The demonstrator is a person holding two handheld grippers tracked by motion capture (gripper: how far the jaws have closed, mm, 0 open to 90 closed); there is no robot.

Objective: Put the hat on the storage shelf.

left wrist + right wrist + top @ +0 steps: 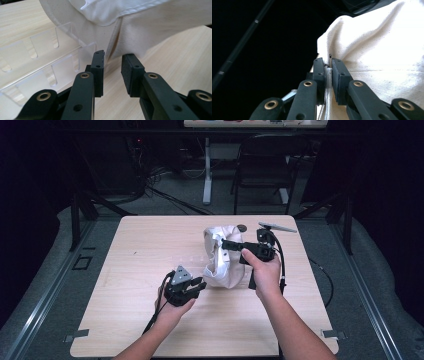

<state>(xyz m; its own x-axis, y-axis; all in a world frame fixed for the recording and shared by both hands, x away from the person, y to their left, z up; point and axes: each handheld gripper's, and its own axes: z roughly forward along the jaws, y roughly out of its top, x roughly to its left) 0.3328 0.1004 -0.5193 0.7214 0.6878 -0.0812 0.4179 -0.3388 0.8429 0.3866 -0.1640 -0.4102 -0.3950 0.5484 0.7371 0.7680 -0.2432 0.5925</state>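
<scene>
A cream cloth bag (220, 262) lies slumped on the middle of the wooden table (135, 245). My right gripper (226, 244) reaches in from the right, held above the table, and is shut on the bag's upper edge; in the right gripper view the fabric (372, 57) is pinched between the jaws of the right gripper (327, 62). My left gripper (200, 284) rests low at the bag's near left corner. In the left gripper view the left gripper (112, 62) is open, with nothing between the pads, just short of the bag (140, 27). A clear slotted plastic rack (37, 57) lies beside the bag.
A small dark round thing (242, 227) sits on the table behind the bag. Beyond the far edge stand a folding chair (265, 165) and a white desk leg (207, 175). Bare wood stretches to the left and along the near edge.
</scene>
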